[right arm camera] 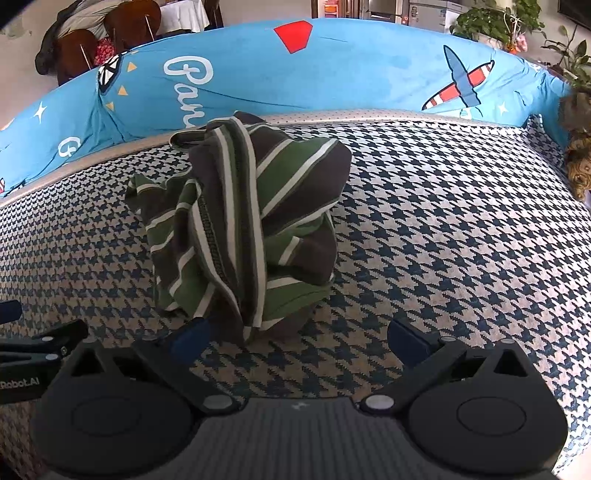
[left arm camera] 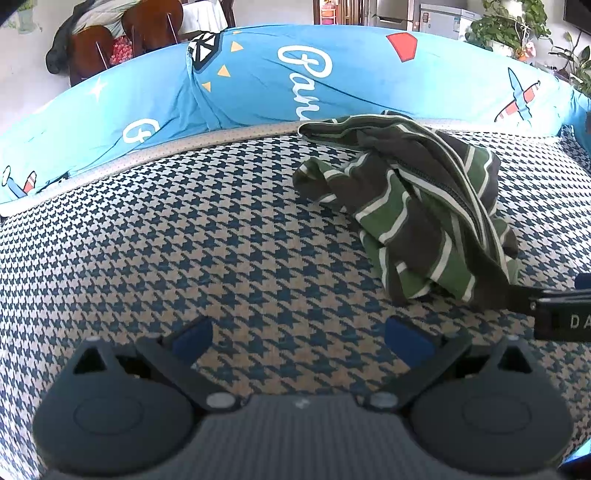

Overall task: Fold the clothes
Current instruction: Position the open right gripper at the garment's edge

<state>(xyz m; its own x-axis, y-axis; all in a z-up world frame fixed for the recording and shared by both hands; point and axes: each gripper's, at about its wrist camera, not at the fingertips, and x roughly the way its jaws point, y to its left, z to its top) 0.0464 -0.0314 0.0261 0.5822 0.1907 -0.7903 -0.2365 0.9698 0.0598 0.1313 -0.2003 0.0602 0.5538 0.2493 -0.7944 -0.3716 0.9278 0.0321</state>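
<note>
Houndstooth cushion (left arm camera: 184, 236) fills both views, w/ a grey piped rear edge. Behind that edge runs a blue printed cover (left arm camera: 258, 81) w/ white script and plane motifs; chairs (left arm camera: 122, 37) and potted plants (left arm camera: 509, 26) beyond it.

Striped garment (right arm camera: 243, 221), brown/green/white, lies bunched in a heap on the cushion, nearer the rear edge than the front. Its long axis runs roughly front-to-back: one end reaches the rear piping, the other tapers to a twisted point toward the near side. A seam w/ dark stitching runs down the ridge. A smaller flap spreads out to the left of the heap in both views.

Left gripper (left arm camera: 299, 339) hovers low over bare cushion, jaws spread wide, nothing between them; garment sits ahead and to its right, apart from it.

Right gripper (right arm camera: 299, 339) also spread wide, aimed at the garment's near tapered end. That end lies just beside its left blue pad (right arm camera: 192, 339); can't tell if touching. Nothing gripped.

Each gripper shows at the edge of the other's view, side by side, near each other.
</note>
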